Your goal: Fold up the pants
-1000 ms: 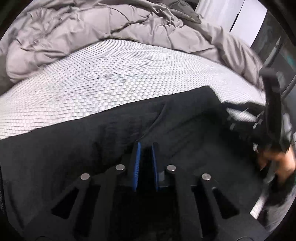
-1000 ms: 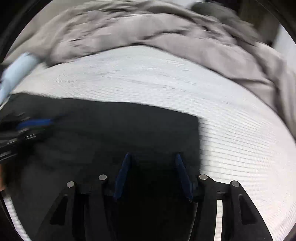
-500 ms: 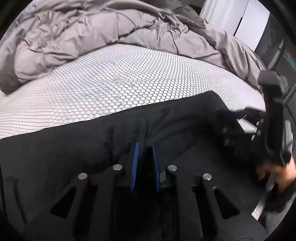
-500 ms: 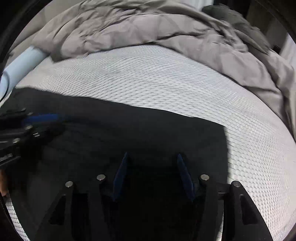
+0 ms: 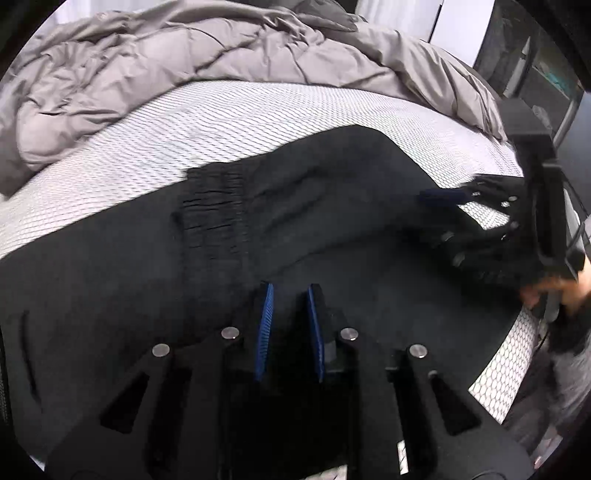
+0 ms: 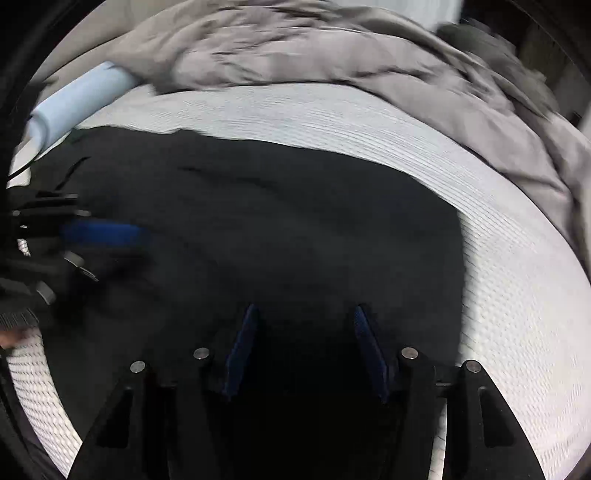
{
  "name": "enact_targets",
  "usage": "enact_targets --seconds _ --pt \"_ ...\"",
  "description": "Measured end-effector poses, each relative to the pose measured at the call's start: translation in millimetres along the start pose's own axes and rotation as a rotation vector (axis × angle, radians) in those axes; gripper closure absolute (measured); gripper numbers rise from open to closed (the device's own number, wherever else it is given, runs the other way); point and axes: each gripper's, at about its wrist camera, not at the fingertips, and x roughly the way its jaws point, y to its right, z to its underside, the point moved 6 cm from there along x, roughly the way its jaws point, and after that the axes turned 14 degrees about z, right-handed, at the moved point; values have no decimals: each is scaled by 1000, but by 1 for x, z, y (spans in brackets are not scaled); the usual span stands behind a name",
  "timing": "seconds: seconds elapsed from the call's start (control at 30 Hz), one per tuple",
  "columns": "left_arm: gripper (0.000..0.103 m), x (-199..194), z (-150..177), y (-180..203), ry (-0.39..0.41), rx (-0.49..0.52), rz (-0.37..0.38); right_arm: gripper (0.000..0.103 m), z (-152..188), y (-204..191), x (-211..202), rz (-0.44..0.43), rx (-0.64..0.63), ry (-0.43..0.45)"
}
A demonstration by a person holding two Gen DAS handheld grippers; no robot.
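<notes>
Bedroom scene, seen from both wrist cameras angled down at a bed point(image 5: 192, 125) covered in a white mesh with a honeycomb weave. Heaped along the far side of it, a crumpled grey duvet point(image 5: 147, 66), reaching round the right edge as well. Tucked beside the duvet at the left of the right wrist view, a pale blue roll point(image 6: 81, 99), blurred. Beyond the bed in the left wrist view, white panels point(image 5: 458, 26) and a dark, glassy area at the upper right, too distorted to make out.

Spread flat on the near part of the bed, black pants point(image 5: 332, 206), folded over themselves with a gathered elastic band point(image 5: 212, 206) showing on top near the far edge and soft creases running across the upper layer.

Low over the near part of the cloth, the left tongs point(image 5: 288, 291), blue pads standing a narrow gap apart; black against black there, so cannot tell whether any cloth is nipped between them.

Over the right end of the pants, the right tongs point(image 6: 304, 314), pads spread wide with only the fabric below and nothing pressed between them. Behind that tool in the left wrist view, a hand point(image 5: 554, 291) around its grip, blurred
</notes>
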Motion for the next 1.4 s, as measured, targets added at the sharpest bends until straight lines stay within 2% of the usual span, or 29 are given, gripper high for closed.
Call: enact_targets --seconds 0.03,0.07,0.13,0.2,0.23,0.27,0.3,0.37,0.4,0.47,0.5,0.53,0.6,0.67,0.7,0.77,0.83,0.87,0.9,0.97,1.03,1.1,1.17,1.23,1.3,1.33,1.4 --pt "86 -5 1 -2 3 -4 -33 47 7 12 -1 19 21 -3" --pt "86 -12 3 3 17 -13 -29 47 11 18 -3 18 44 -2" --pt "86 -20 1 15 56 -14 28 48 14 22 -15 0 91 10" --pt "81 -20 -1 34 70 29 70 48 12 8 -33 -74 83 55" --pt "74 -14 0 42 61 49 88 48 12 -3 -41 -115 72 68" --pt "72 -4 4 49 29 68 108 48 12 -19 -46 -165 50 74" --pt "72 9 11 51 -26 88 96 48 13 -32 -46 -188 21 72" --pt "72 17 20 49 -57 108 59 48 18 -47 -34 -164 -55 50" --pt "72 14 24 47 -59 114 69 48 26 -48 -30 -145 -72 47" --pt "69 2 33 40 -68 108 57 48 35 -33 -30 -139 -53 48" --pt "69 -6 39 33 -70 108 24 48 41 -19 -32 -97 -45 50" --pt "69 -14 44 28 -59 107 3 48 48 -5 -33 -63 -37 53" --pt "69 -32 48 27 -14 99 -22 48 60 13 -36 -65 -15 44" --pt "69 -44 50 32 24 93 -17 44 69 27 -44 -47 18 34" --pt "69 -49 50 30 38 95 -3 43 82 29 -55 -50 43 35" --pt "63 -50 50 41 69 101 34 43 94 32 -68 -144 116 64" --pt "60 -34 52 52 29 119 53 43 101 22 -72 -152 104 86" --pt "60 -22 57 53 -23 142 34 43 104 16 -69 -110 61 74" --pt "60 -17 61 52 -39 161 21 43 107 12 -63 -78 18 58" --pt "60 -21 65 50 -45 169 35 44 113 18 -59 -98 18 41" --pt "60 -29 71 45 -57 146 59 42 122 42 -59 -106 64 7" --pt "60 -37 71 42 -35 128 70 42 135 68 -63 -184 157 -4" --pt "60 -48 69 41 15 96 76 42 131 90 -55 -312 320 -11" --pt "58 -55 64 34 50 52 74 42 131 92 -52 -403 414 -7" --pt "57 -49 57 22 46 5 60 43 122 87 -37 -475 487 -34" --pt "57 -45 55 18 36 -5 53 49 116 81 -28 -504 506 -51" --pt "57 -39 51 13 36 -12 48 58 110 69 -20 -508 520 -72"
